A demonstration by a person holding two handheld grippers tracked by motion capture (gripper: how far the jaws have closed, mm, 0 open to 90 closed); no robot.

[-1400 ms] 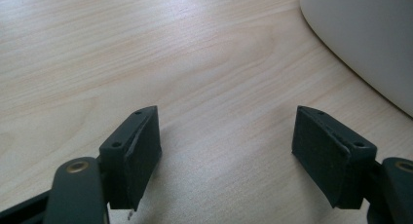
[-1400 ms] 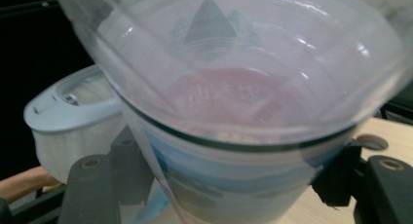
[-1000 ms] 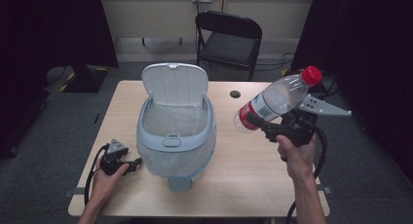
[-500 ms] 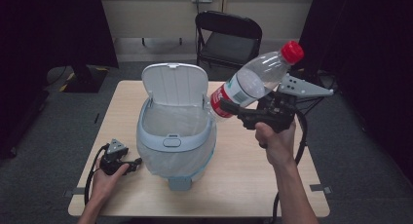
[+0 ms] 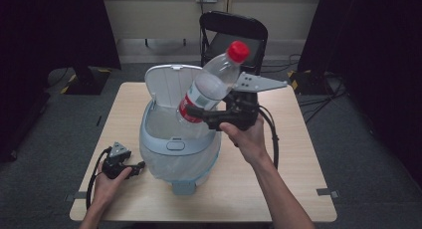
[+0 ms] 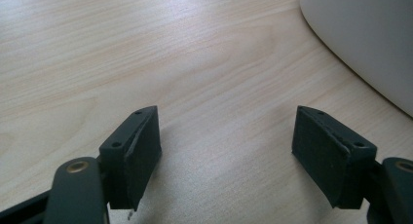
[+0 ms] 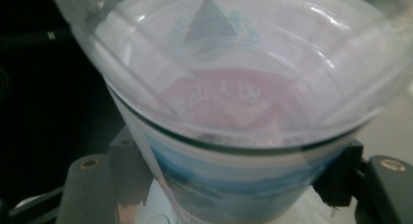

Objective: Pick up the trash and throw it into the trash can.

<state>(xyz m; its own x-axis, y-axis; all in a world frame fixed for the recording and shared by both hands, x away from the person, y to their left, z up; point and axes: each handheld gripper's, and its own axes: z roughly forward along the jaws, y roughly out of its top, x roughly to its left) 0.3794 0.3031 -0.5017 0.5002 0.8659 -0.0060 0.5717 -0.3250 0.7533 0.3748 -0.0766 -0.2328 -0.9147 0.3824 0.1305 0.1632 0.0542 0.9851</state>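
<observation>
On the pale wooden counter (image 5: 293,139) stands a light-blue plastic bin (image 5: 171,147) with its white lid raised. The right hand-held gripper (image 5: 191,111) clamps a clear plastic bottle with a red cap (image 5: 215,82), tilted above the bin's opening. The left hand-held gripper (image 5: 135,168) rests on the counter beside the bin, its jaws seemingly apart.

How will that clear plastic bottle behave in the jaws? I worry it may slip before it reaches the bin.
The bottle looks empty, so probably light. Its thin clear wall likely flexes where the right gripper clamps its labelled lower part. It is round and smooth, held tilted with the red cap up over the open bin, so it might twist or slide.
</observation>
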